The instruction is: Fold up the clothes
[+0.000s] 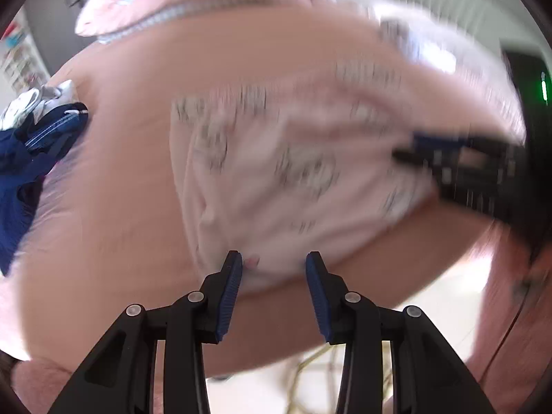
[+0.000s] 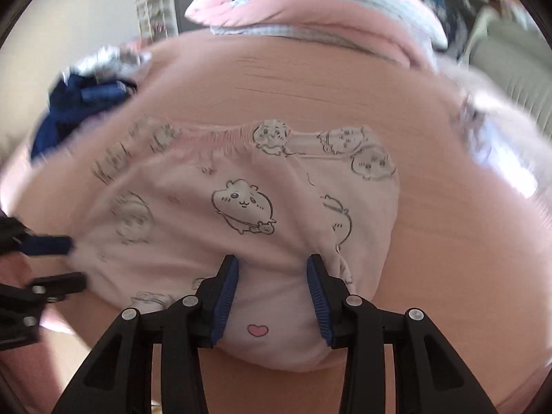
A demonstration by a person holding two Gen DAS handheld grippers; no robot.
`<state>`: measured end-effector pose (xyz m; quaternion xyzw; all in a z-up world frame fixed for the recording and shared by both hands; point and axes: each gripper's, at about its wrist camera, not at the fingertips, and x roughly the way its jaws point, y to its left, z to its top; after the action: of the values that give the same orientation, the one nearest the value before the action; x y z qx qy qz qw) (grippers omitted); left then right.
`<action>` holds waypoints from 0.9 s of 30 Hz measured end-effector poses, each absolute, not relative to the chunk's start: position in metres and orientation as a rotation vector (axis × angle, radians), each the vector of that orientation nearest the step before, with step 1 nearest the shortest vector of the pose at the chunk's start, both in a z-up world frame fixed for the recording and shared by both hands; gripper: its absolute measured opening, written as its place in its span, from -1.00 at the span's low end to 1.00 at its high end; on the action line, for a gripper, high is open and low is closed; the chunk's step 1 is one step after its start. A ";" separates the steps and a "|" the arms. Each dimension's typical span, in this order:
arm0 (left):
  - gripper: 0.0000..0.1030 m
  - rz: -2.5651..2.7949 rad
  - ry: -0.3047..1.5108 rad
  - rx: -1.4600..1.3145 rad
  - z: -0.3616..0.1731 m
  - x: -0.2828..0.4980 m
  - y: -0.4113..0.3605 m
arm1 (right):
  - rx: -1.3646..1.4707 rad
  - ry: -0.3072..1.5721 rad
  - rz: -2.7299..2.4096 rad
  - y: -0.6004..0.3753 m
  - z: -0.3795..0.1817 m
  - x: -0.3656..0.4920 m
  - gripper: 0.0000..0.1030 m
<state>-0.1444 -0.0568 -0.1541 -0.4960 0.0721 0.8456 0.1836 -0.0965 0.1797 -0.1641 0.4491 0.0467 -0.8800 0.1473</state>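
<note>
A pale pink garment [image 1: 276, 179] [image 2: 241, 207] printed with cartoon animals and a small heart lies fairly flat on a peach bed sheet [image 1: 120, 189] [image 2: 310, 86]. My left gripper [image 1: 276, 265] hovers at the garment's near edge. Its blue pads [image 1: 231, 276] stand apart, and only the hem lies between them, unpinched. In the left wrist view my right gripper [image 1: 414, 151] reaches in from the right, blurred. My right gripper [image 2: 274, 269] stands open over the near hem, with flat fabric showing between its fingers. My left gripper [image 2: 58, 262] shows at the garment's left edge, also open.
A navy garment [image 1: 31, 158] [image 2: 79, 103] and a white and grey one [image 1: 31, 103] are bunched at the bed's left side. A pink quilt or pillow [image 1: 193, 0] [image 2: 310, 7] lies at the back. Pale floor with a cable [image 1: 310, 372] shows past the bed's near edge.
</note>
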 end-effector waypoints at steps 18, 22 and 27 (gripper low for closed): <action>-0.31 2.371 0.238 -1.319 -0.160 -0.151 -0.040 | 1.191 0.095 -2.397 0.163 -0.156 -0.079 -0.19; -0.29 2.329 0.373 -1.401 -0.182 -0.160 -0.038 | 1.219 0.306 -2.316 0.125 -0.177 -0.069 -0.20; -0.29 2.279 0.448 -1.407 -0.186 -0.157 -0.028 | 1.248 0.269 -2.399 0.146 -0.177 -0.089 -0.21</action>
<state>-0.1570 -0.0277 -0.1864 -0.5063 0.1612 0.8203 0.2117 -0.0889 0.1460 -0.1769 0.4489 0.0966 -0.8630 0.2105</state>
